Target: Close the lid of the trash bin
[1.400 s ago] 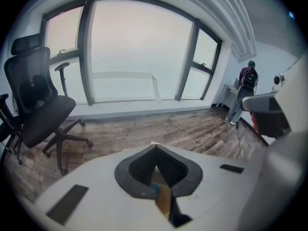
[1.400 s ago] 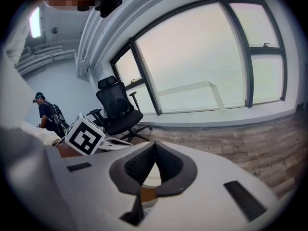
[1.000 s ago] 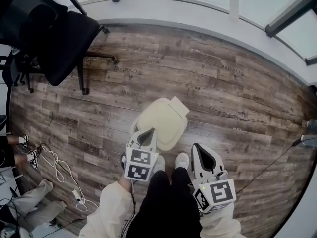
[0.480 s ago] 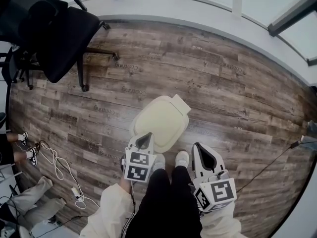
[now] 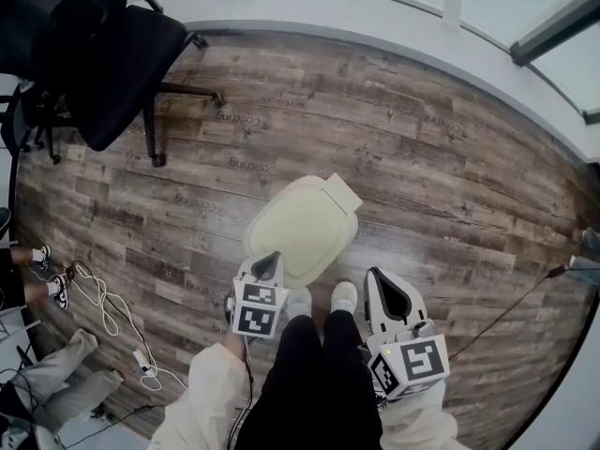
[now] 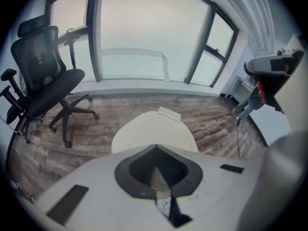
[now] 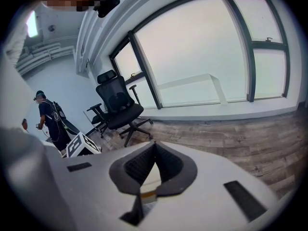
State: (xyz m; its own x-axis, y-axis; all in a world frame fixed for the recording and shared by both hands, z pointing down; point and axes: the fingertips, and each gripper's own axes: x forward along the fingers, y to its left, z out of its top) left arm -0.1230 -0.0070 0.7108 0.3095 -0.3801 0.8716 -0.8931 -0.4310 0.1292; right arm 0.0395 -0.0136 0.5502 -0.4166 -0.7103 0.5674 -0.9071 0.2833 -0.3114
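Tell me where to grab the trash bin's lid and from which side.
Pinch the small flat tab jutting from the lid's far edge, from above and below, reaching across from the near side where the left gripper is. The rest looks like a broad smooth dome, likely with no hold.

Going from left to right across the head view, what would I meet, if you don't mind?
Chair → bin → right gripper. The left gripper overlaps the bin, so it is left out.
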